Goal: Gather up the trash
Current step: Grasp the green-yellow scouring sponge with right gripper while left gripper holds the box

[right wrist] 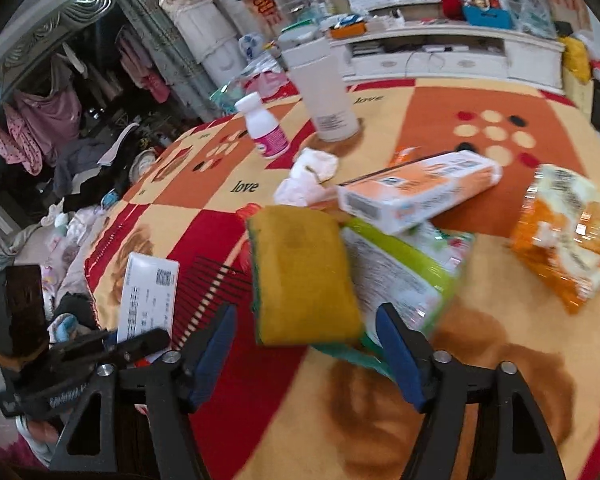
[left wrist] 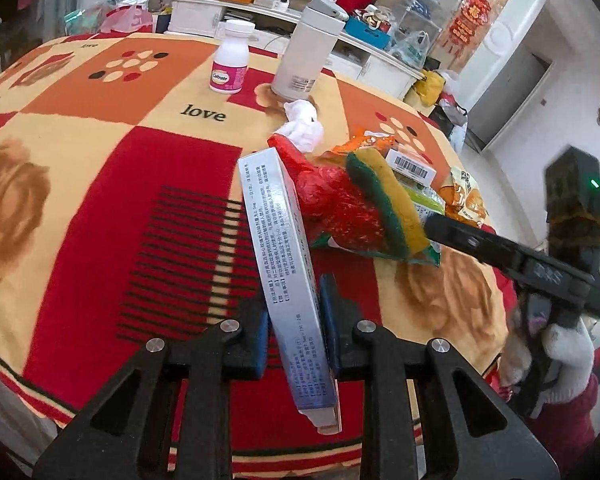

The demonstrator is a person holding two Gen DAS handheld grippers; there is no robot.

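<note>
My left tool (left wrist: 294, 326) pinches flat white box (left wrist: 284, 264), box stands on edge. My right tool (right wrist: 306, 354) spread wide, yellow-green sponge (right wrist: 304, 276) just in front of fingers, not gripped yet, I think. Pile of trash sits near right edge of desk (left wrist: 100, 168): red wrapper (left wrist: 332, 196), crumpled tissue (left wrist: 304, 126), orange snack bag (right wrist: 564, 232), green packet (right wrist: 404, 272), orange carton (right wrist: 416, 192). Pill bottle (left wrist: 231, 58) and white cup (left wrist: 304, 50) stand toward far edge. No bin seen. Job looks early; most trash left.

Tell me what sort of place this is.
Probably a lived-in home room: a patterned "love" blanket covers the surface, clothes hang behind, and a cluttered white cabinet lines the wall.
</note>
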